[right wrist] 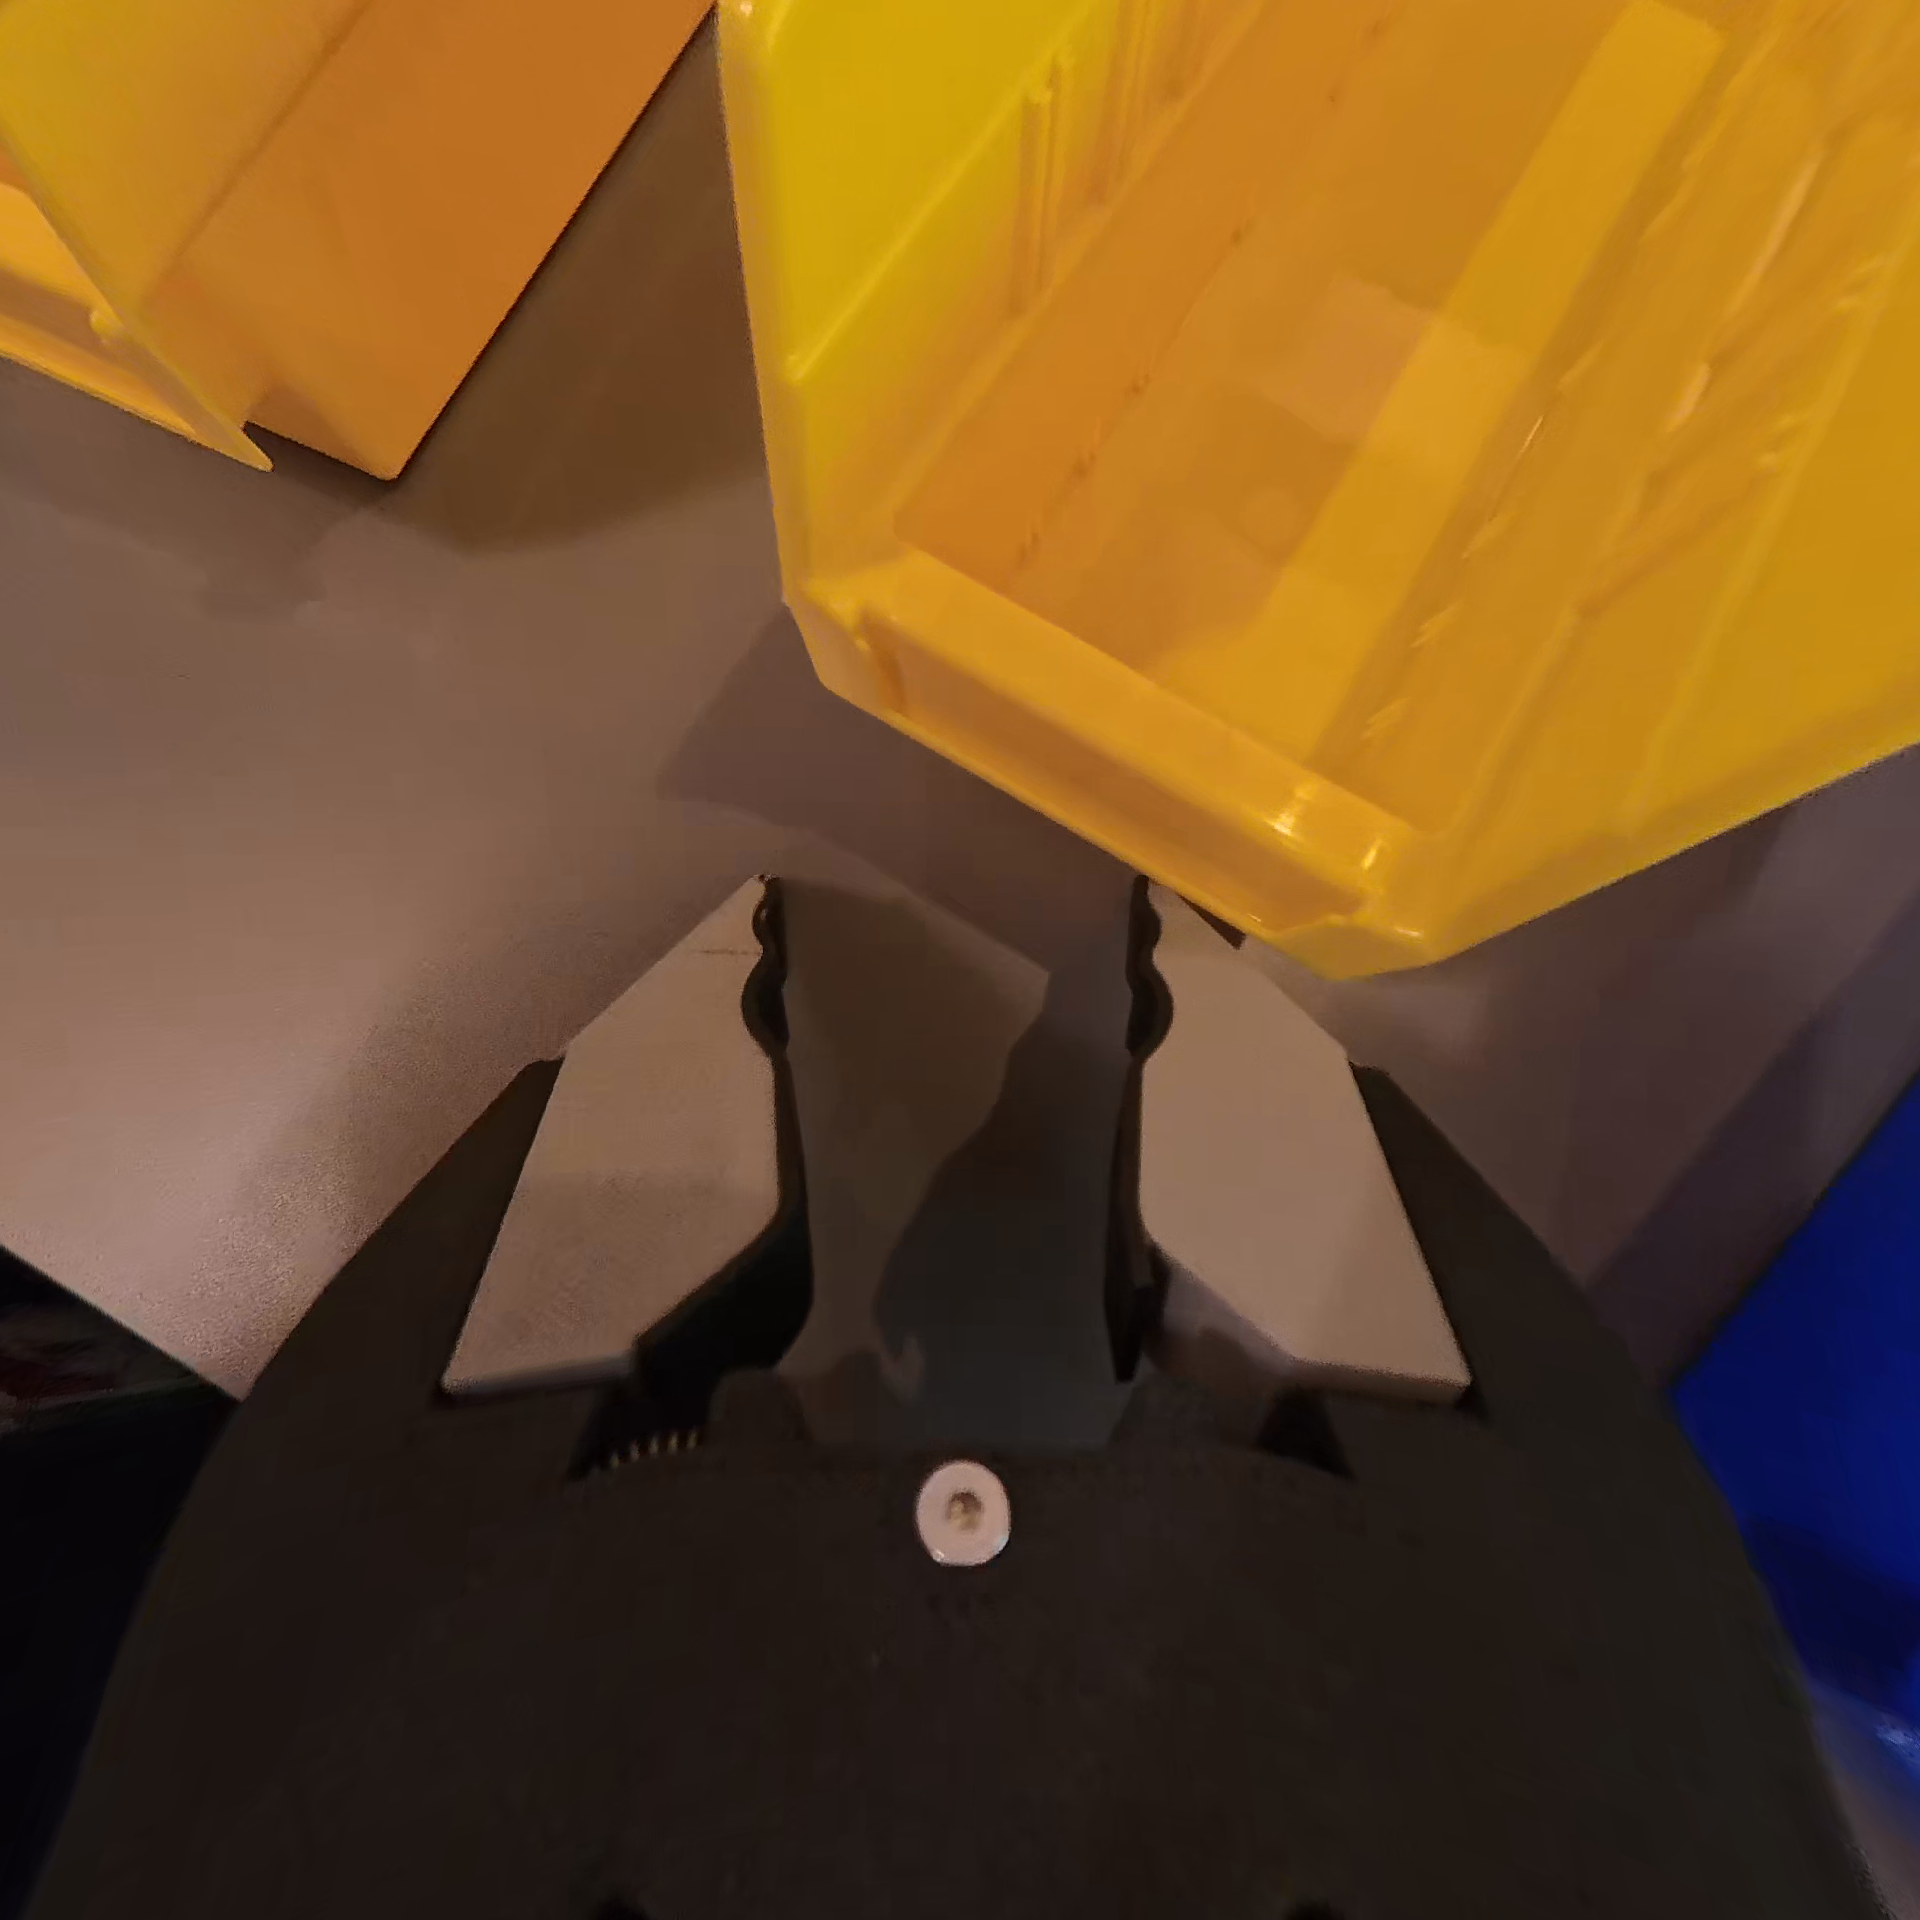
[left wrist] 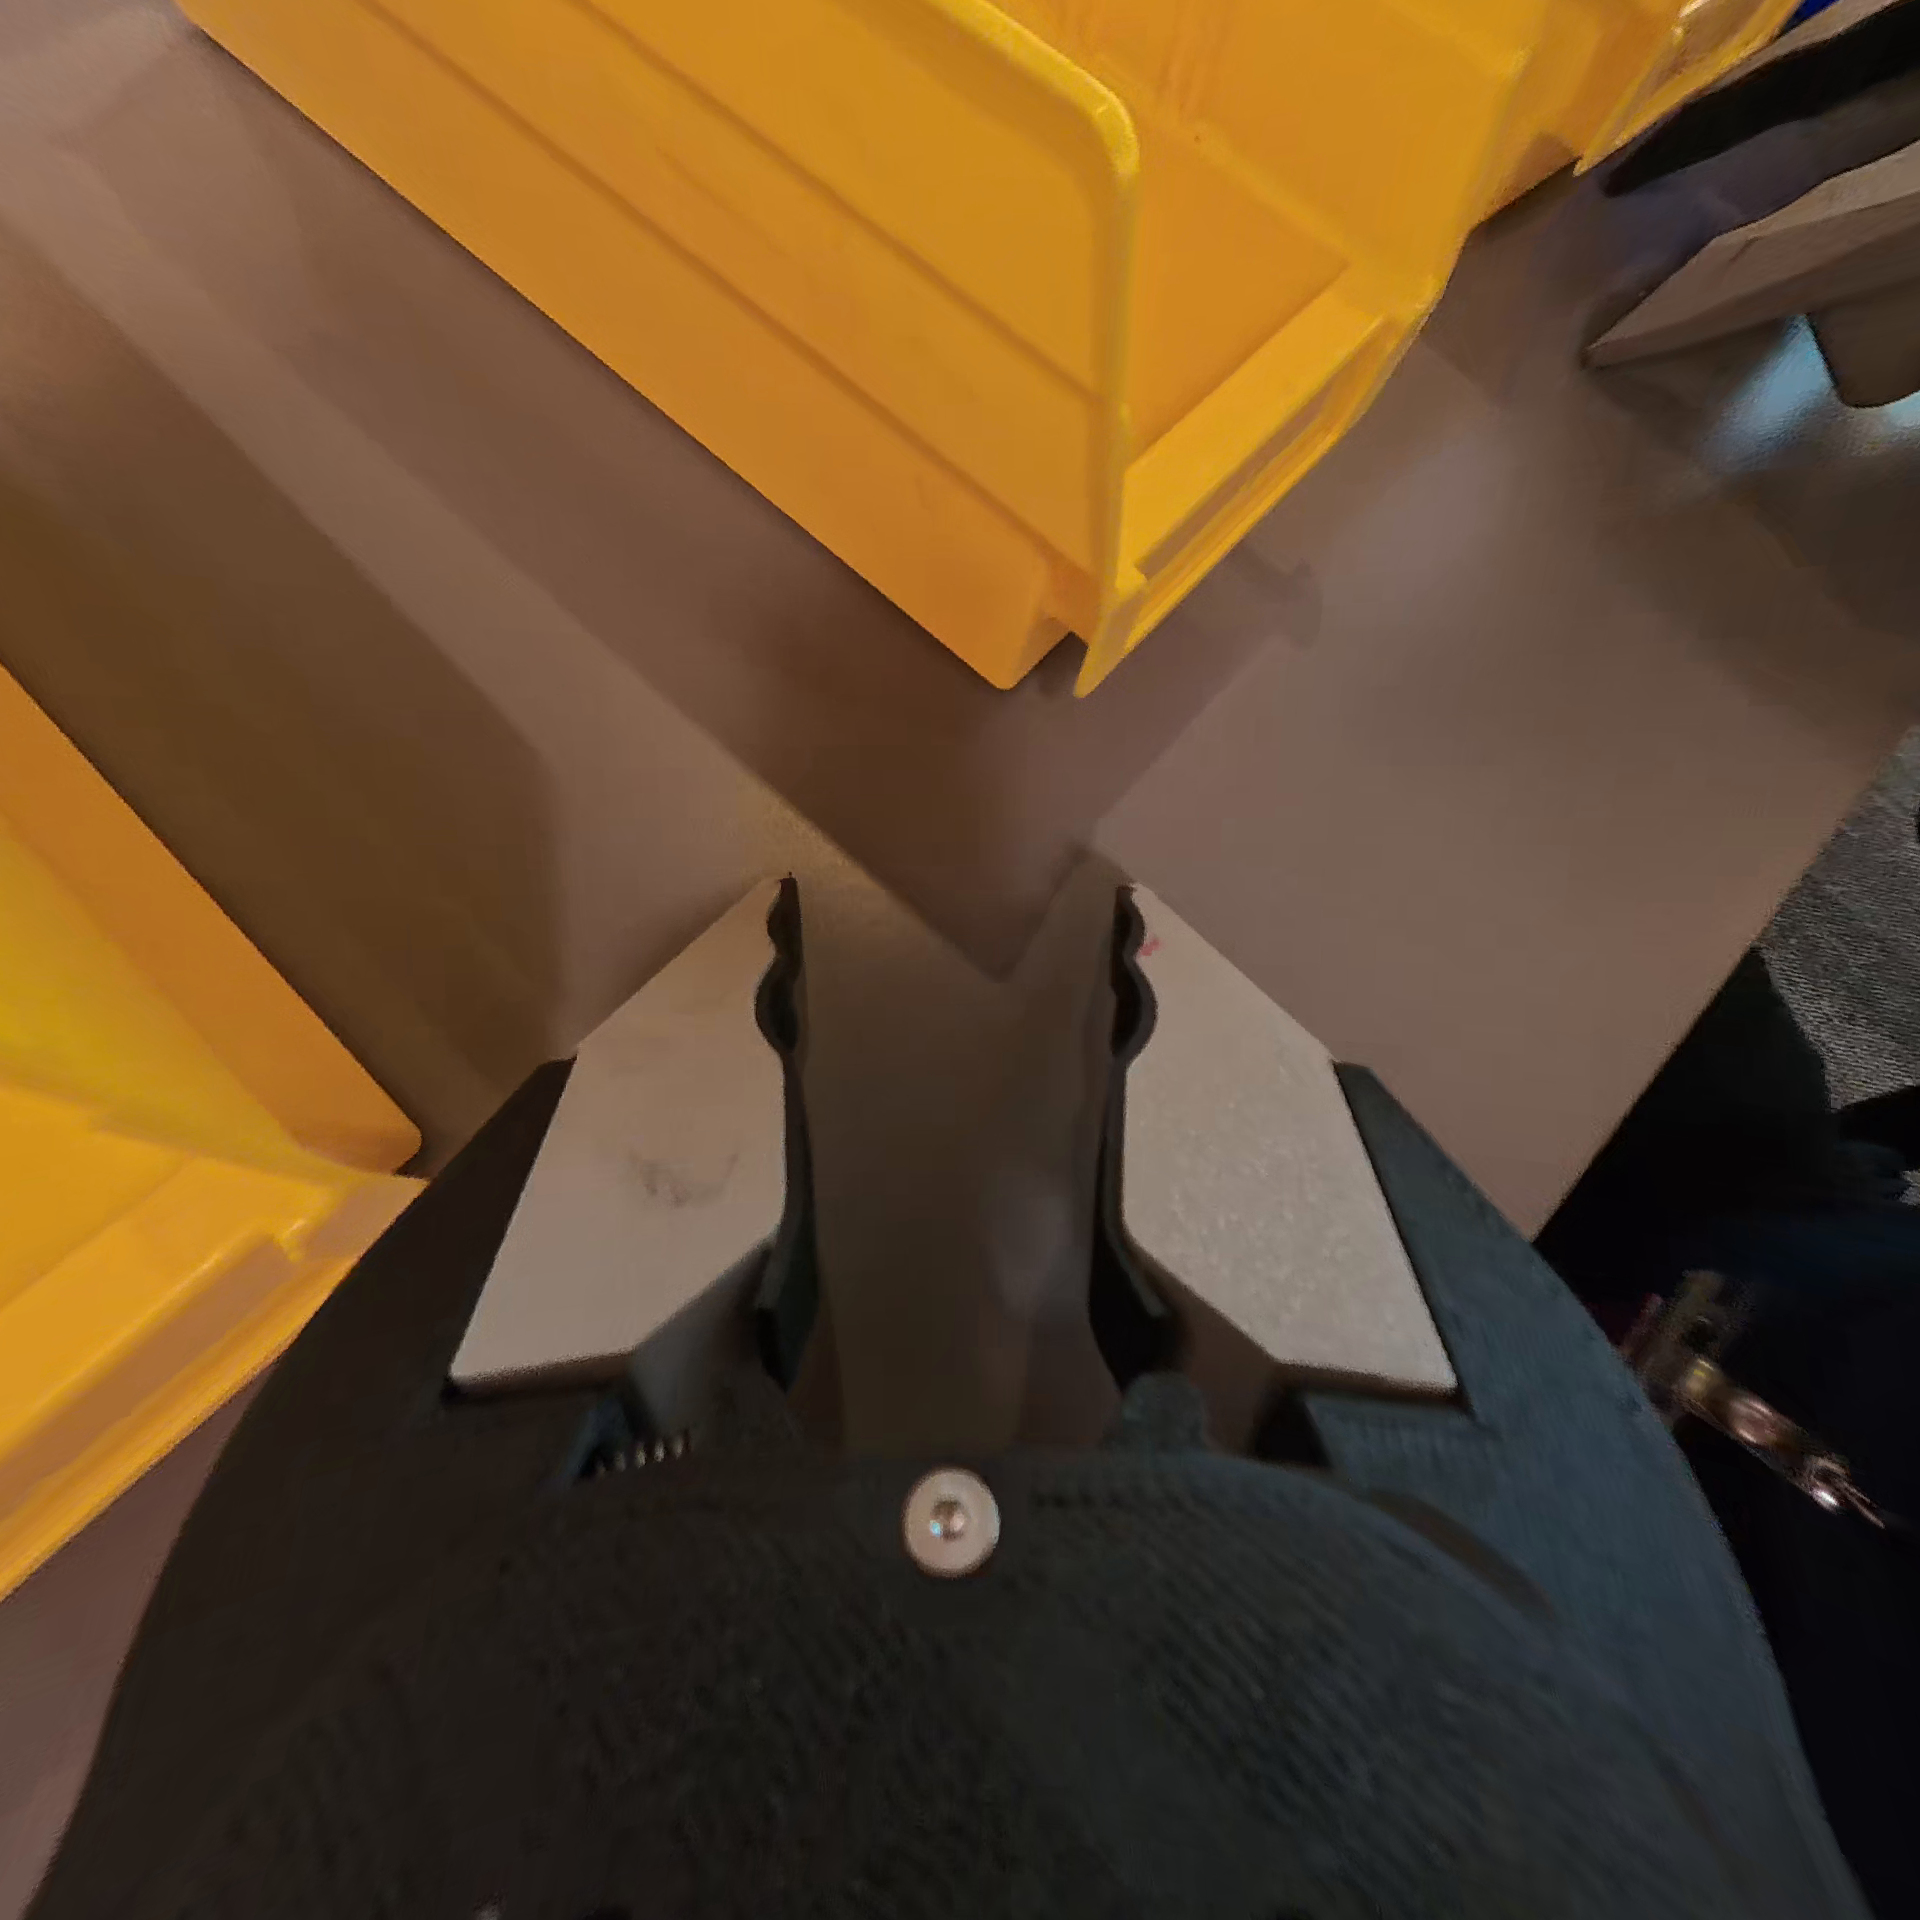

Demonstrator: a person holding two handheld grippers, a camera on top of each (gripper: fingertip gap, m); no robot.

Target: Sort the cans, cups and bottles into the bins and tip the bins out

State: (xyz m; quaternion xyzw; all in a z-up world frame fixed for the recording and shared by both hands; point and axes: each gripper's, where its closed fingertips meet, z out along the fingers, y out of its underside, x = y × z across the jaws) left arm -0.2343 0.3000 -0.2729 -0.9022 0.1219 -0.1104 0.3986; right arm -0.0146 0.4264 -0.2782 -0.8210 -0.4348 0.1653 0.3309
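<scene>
In the left wrist view a yellow bin stands on the grey table ahead of my left gripper, which is open and empty above the table. A second yellow bin sits at the left edge. In the right wrist view a yellow bin lies just ahead and right of my right gripper; its inside looks empty. The right gripper is open and empty, its right fingertip close to the bin's front lip. Another yellow bin is at top left. No cans, cups or bottles show.
The grey table ends at the right in the left wrist view, with dark floor and a metal object below. A blue object lies at the right edge of the right wrist view. The table edge shows at lower left.
</scene>
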